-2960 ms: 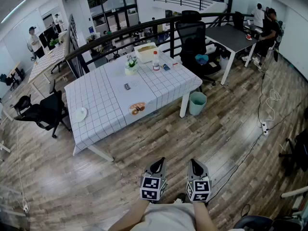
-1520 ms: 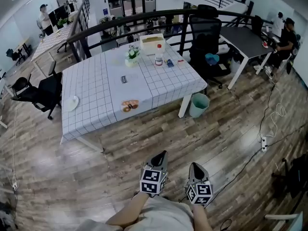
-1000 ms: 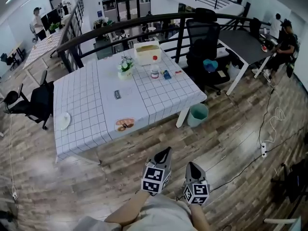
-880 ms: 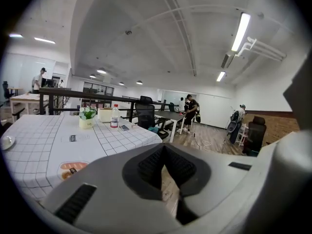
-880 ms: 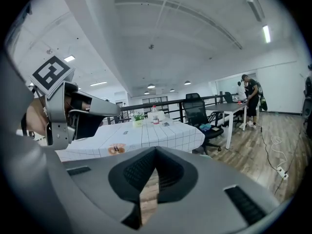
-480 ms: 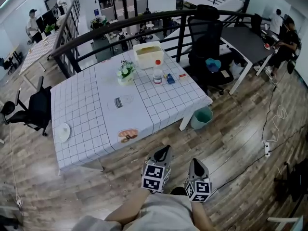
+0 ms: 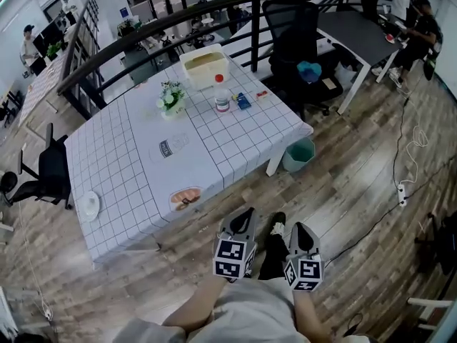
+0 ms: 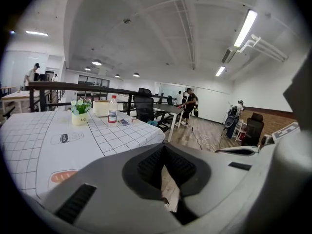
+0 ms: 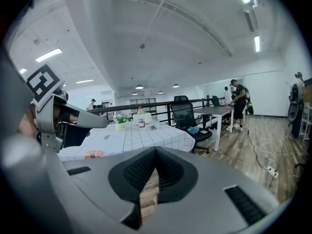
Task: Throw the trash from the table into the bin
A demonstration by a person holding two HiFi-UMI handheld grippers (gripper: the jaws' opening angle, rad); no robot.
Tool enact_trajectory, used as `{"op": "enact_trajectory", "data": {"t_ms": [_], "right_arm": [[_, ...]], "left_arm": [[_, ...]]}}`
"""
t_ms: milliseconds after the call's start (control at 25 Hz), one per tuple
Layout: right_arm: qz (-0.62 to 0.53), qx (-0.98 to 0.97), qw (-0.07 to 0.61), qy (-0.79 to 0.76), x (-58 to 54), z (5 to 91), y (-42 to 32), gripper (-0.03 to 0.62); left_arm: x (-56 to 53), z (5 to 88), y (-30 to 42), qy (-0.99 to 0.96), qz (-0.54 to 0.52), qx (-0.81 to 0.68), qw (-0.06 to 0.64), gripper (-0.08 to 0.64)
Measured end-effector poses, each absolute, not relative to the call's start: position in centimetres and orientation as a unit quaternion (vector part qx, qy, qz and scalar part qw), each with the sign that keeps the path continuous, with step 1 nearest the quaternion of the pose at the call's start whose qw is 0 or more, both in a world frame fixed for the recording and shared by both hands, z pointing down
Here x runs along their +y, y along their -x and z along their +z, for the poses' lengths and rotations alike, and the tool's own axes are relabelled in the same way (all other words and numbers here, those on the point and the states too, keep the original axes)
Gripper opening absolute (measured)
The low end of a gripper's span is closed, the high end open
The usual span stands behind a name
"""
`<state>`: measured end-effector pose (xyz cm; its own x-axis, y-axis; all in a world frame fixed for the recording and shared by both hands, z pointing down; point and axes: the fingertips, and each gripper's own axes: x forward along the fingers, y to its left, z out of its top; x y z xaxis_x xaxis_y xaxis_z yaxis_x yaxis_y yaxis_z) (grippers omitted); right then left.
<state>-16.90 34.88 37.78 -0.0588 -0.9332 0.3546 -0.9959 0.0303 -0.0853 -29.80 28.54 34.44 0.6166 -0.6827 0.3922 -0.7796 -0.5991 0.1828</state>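
The table (image 7: 235, 138) wears a white checked cloth. On it lie an orange wrapper (image 7: 186, 197) near the front edge, a flattened clear wrapper (image 7: 167, 147) in the middle, and small blue (image 7: 243, 101) and red (image 7: 263, 94) scraps by a bottle (image 7: 222, 95). The teal bin (image 7: 298, 153) stands on the floor by the table's right leg. My left gripper (image 7: 246, 216) and right gripper (image 7: 299, 229) hover side by side over the floor, short of the table, both shut and empty. The left gripper view shows its gripper (image 8: 163, 156) facing the table (image 8: 112, 135). In the right gripper view its gripper (image 9: 155, 154) does too.
A flower pot (image 7: 170, 97), a white box (image 7: 204, 61) and a white plate (image 7: 89, 206) also stand on the cloth. Black office chairs (image 7: 293, 27) and a grey desk (image 7: 353, 34) lie beyond the bin. A black railing (image 7: 143, 38) runs behind the table. Cables (image 7: 407, 141) trail across the floor at right.
The table has grown larger and closer in the head view. Both grippers have advanced together toward it, still shut. A dark shoe now shows between them.
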Motion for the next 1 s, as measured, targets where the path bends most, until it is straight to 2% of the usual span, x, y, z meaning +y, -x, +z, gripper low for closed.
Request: {"op": "enact_trajectory", "data": {"t_ms": [520,1000], "right_arm": [[0.176,-0.737,0.102,-0.644,24.1,39.3,14.5,-0.006],[0.153,-0.767,0.103,-0.615,12.6,36.8,9.3,-0.006]], "left_arm": [[20.2,35.5,26.9,-0.869,0.167,-0.442,0.148,0.025],[9.4,34.5,18.9,-0.872,0.151,-0.442,0.146,0.025]]}}
